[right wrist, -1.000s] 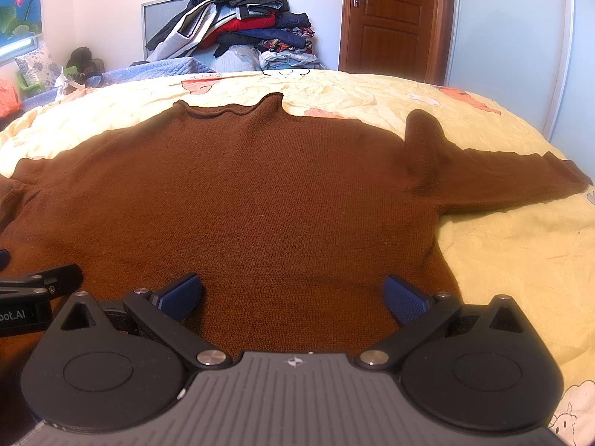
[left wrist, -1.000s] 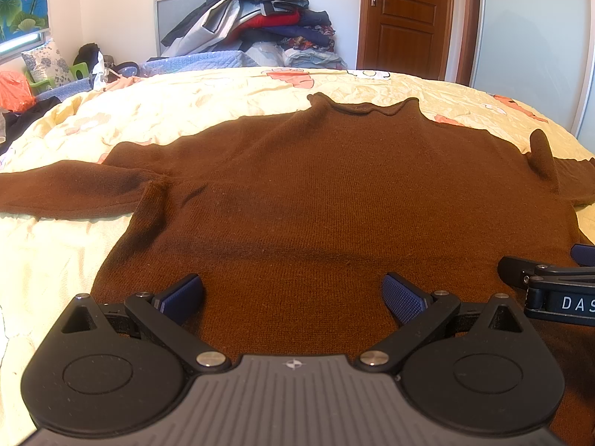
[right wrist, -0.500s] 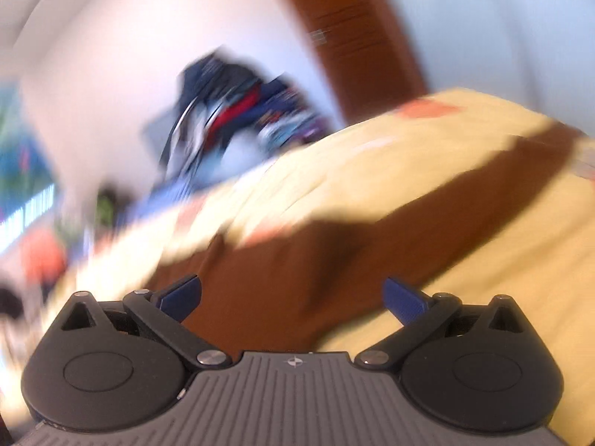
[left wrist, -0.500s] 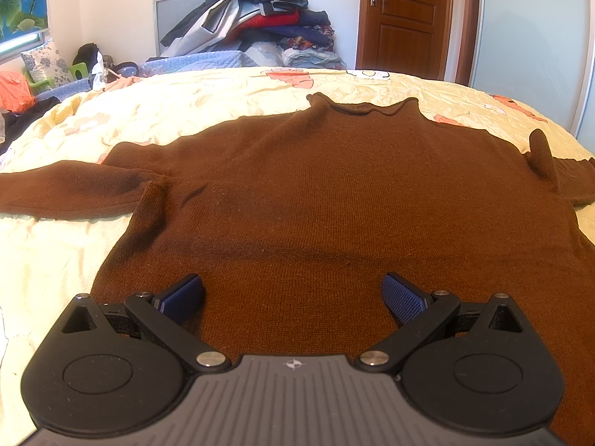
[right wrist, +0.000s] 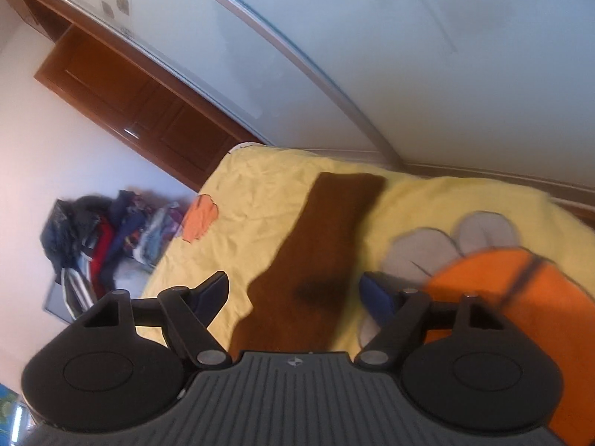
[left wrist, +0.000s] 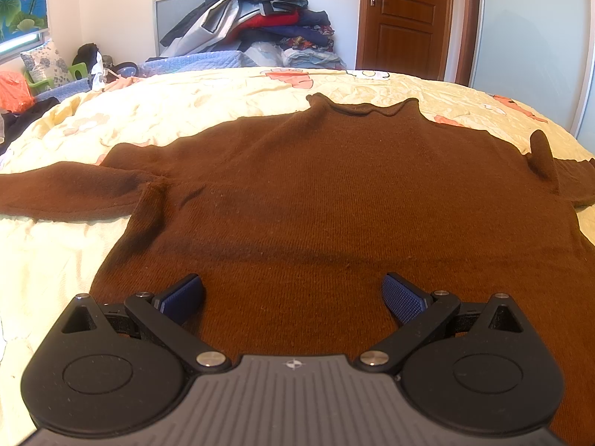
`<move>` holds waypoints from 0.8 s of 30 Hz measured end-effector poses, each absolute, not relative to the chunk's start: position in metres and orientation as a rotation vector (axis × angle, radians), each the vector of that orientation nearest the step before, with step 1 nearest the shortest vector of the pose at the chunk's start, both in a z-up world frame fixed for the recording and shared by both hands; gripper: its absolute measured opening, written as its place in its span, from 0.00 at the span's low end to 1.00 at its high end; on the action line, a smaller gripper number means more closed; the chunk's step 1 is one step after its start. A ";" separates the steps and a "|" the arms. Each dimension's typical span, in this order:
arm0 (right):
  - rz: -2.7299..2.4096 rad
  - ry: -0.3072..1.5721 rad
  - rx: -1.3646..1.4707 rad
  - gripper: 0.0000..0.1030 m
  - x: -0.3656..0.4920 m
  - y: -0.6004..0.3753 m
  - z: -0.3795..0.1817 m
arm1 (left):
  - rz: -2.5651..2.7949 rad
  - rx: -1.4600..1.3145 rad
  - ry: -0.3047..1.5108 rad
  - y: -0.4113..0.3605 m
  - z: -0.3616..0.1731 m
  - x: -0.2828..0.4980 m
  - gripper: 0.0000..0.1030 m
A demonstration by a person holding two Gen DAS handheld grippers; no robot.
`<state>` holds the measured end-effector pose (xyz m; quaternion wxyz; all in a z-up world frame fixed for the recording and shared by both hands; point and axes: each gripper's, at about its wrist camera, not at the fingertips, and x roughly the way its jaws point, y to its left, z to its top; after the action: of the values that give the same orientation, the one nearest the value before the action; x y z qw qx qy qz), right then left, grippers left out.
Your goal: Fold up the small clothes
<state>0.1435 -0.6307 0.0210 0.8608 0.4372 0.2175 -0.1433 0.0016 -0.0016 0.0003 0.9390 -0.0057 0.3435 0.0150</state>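
item: brown sweater [left wrist: 334, 200], laid flat, front up, on a yellow printed bedspread [left wrist: 186, 111], collar toward the far side, both sleeves spread outward.

left wrist view only: whole sweater body, the collar, the left sleeve out to the frame edge, a pile of clothes [left wrist: 256, 18] against the far wall, a wooden door [left wrist: 405, 18] shown upright.

right wrist view only: one sweater sleeve [right wrist: 319, 260] lying straight along the bedspread, its cuff toward a pale sliding wardrobe door [right wrist: 372, 55]; an orange and grey print [right wrist: 502, 278] just beside it.

left gripper [left wrist: 293, 297]: level, low over the sweater's near hem, fingers spread wide, nothing held.

right gripper [right wrist: 293, 293]: rolled steeply sideways, room appears tilted, fingers spread either side of the sleeve, nothing held; contact with the cloth cannot be told.
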 end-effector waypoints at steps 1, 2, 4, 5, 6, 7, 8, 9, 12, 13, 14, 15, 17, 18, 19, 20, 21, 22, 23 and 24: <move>-0.302 0.456 0.912 0.67 0.148 -0.632 0.021 | 0.031 -0.012 0.701 -0.002 0.000 0.002 1.00; -0.306 0.468 0.897 0.49 0.154 -0.631 0.019 | 0.031 -0.012 0.701 -0.002 0.000 0.002 1.00; -0.339 0.500 0.859 0.16 0.165 -0.635 0.010 | 0.029 -0.013 0.701 -0.001 0.000 0.002 1.00; -0.365 0.507 0.848 0.09 0.165 -0.634 0.008 | 0.027 -0.014 0.701 -0.001 0.001 0.002 1.00; -0.370 0.489 0.854 0.09 0.162 -0.633 0.005 | 0.025 -0.017 0.700 -0.001 0.001 0.002 1.00; -0.381 0.466 0.858 0.11 0.155 -0.635 0.012 | 0.024 -0.018 0.700 -0.001 0.001 0.002 1.00; -0.385 0.439 0.842 0.11 0.151 -0.635 0.020 | 0.021 -0.022 0.698 0.000 0.001 0.002 1.00; -0.377 0.414 0.796 0.11 0.149 -0.623 0.028 | 0.020 -0.025 0.698 0.000 0.001 0.003 1.00; -0.228 0.363 0.691 0.12 0.138 -0.567 0.065 | 0.016 -0.035 0.694 0.002 0.002 0.004 1.00; -0.130 0.344 0.653 0.12 0.134 -0.534 0.079 | 0.015 -0.038 0.694 0.003 0.002 0.004 1.00; -0.032 0.331 0.622 0.12 0.130 -0.500 0.091 | 0.014 -0.040 0.693 0.003 0.002 0.004 1.00; 0.086 0.338 0.592 0.12 0.128 -0.460 0.102 | 0.014 -0.039 0.693 0.003 0.001 0.004 1.00; 0.302 0.360 0.536 0.17 0.120 -0.383 0.115 | 0.014 -0.033 0.695 0.003 0.002 0.003 1.00; 0.383 0.380 0.516 0.19 0.116 -0.348 0.117 | 0.013 -0.030 0.696 0.004 0.002 0.003 1.00; 0.472 0.419 0.507 0.48 0.113 -0.314 0.115 | 0.011 -0.028 0.696 0.004 0.002 0.003 1.00; 0.549 0.471 0.502 0.90 0.110 -0.284 0.110 | 0.008 -0.025 0.697 0.004 0.001 0.004 1.00; 0.592 0.501 0.507 1.00 0.106 -0.261 0.102 | 0.006 -0.024 0.697 0.003 0.001 0.004 1.00; 0.610 0.503 0.516 0.93 0.097 -0.248 0.096 | 0.003 -0.024 0.697 0.004 0.001 0.003 1.00; 0.626 0.524 0.524 0.84 0.091 -0.241 0.089 | 0.000 -0.028 0.696 0.005 0.002 0.003 1.00; 0.636 0.551 0.546 0.83 0.085 -0.239 0.082 | -0.003 -0.038 0.693 0.007 0.002 0.002 1.00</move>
<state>0.0848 -0.2392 0.0823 0.8769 0.2616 0.2639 0.3048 0.0022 0.0070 0.0022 0.9404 -0.0186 0.3395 -0.0017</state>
